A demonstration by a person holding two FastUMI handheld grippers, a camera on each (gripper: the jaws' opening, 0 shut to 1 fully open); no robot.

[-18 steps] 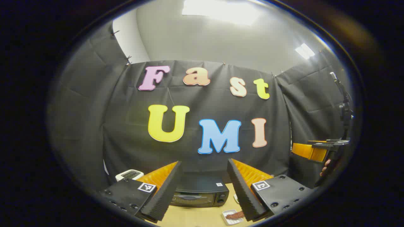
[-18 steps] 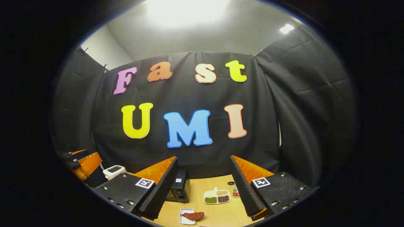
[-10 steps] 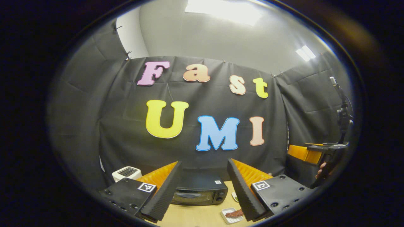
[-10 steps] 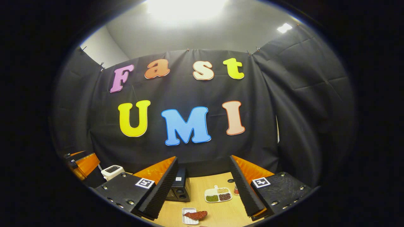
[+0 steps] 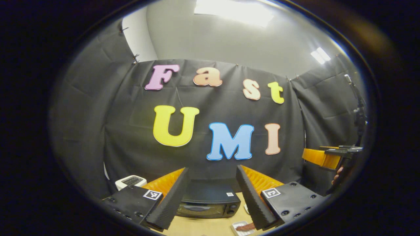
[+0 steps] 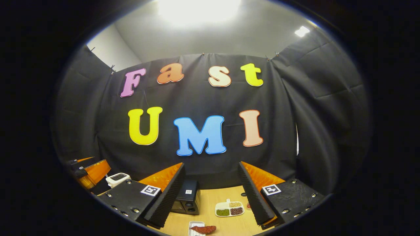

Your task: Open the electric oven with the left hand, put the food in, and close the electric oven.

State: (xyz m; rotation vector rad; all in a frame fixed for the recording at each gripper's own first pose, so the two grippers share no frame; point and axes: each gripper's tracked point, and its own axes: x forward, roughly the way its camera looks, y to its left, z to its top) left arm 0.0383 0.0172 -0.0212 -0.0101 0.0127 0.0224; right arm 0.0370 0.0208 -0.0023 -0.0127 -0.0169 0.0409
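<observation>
Both grippers are held high above the table [image 6: 226, 191] and point mostly at the wall, so I judge that nothing of the task has begun. The left gripper [image 5: 211, 186] has its fingers spread wide with nothing between them, and it is aimed at the oven [image 5: 207, 203], which sits between its fingers at 6 o'clock in the left gripper view. This seems sensible, because this hand must open the door, which looks closed. The right gripper [image 6: 211, 186] is also spread and empty. It waits over the food [image 6: 204, 229], a reddish-brown piece on a small white tray [image 6: 193, 225] at 6 o'clock in the right gripper view, in front of the oven and apart from it.

Around them, a divided dish [image 6: 229, 208] with beans stands to the right of the oven, and a white toaster [image 6: 117, 179] stands at 8 o'clock. Neither seems to block the way to the door.
</observation>
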